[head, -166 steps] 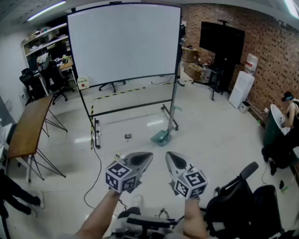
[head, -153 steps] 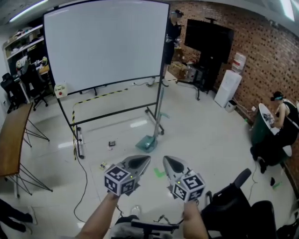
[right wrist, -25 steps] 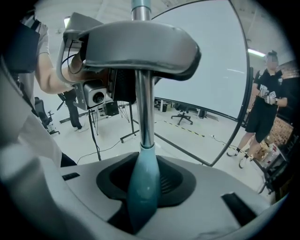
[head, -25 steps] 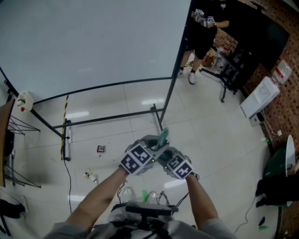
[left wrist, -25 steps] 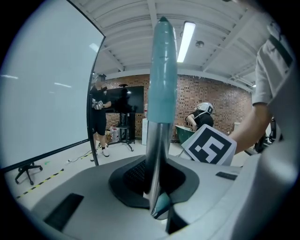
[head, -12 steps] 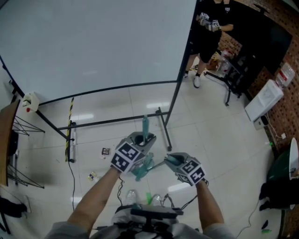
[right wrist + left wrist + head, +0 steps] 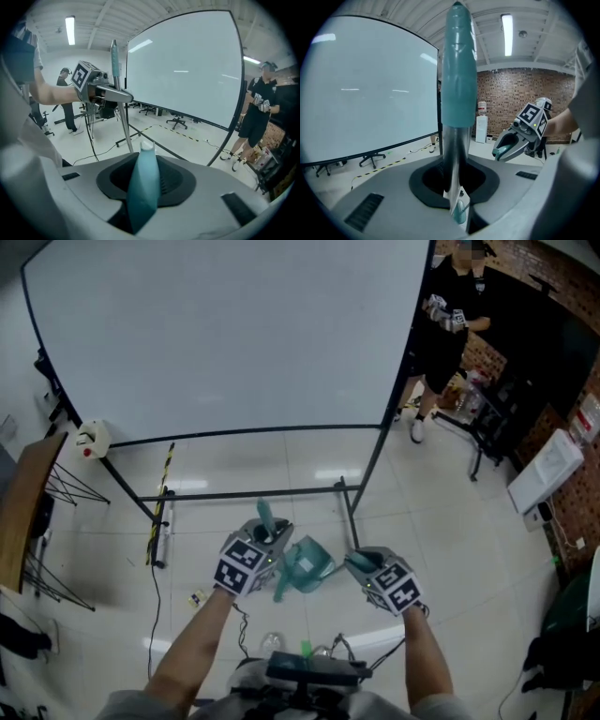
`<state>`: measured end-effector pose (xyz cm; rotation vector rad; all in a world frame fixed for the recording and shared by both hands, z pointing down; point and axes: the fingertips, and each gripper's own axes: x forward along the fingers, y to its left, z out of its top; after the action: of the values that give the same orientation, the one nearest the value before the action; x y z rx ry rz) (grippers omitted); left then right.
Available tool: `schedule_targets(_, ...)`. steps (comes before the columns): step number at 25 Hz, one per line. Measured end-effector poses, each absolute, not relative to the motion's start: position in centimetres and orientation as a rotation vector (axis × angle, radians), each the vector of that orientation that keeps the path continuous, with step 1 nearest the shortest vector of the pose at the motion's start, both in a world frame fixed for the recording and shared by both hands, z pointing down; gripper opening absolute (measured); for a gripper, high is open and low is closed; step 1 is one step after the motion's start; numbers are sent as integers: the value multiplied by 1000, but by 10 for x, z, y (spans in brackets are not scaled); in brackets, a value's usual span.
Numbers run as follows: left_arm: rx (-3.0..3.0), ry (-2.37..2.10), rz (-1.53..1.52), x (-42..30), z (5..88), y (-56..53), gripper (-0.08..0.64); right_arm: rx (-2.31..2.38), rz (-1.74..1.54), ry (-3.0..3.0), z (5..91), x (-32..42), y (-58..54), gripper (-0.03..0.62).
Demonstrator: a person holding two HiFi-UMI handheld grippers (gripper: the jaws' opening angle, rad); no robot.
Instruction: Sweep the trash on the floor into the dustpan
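Observation:
My left gripper is shut on a metal pole with a teal grip, the broom handle, which stands upright between the jaws in the left gripper view. My right gripper is shut on a flat teal handle; a thin rod seems to join it to the teal dustpan hanging between the two grippers. A small piece of trash lies on the white floor left of my left arm. Each gripper view shows the other gripper: the right gripper and the left gripper.
A big whiteboard on a black wheeled frame stands just ahead. A power strip and a cable lie at its left foot. A person stands at the far right. A wooden table is at the left.
The grippers, close together on the teal set a second ago, have drawn apart. The left one carried the pole leftward; the dustpan now hangs between them, off the whiteboard's foot.

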<state>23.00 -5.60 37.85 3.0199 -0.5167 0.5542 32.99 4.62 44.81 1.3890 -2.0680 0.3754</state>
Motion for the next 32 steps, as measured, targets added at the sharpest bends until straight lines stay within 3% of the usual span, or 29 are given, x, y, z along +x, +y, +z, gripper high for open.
schedule_targets(12, 2930, -682, 557, 157, 404, -60, 38, 1360, 332, -2084, 436, 289, 25, 117)
schedule_targets(32, 2915, -701, 531, 143, 408, -51, 38, 1319, 328, -2110, 426, 259, 26, 117)
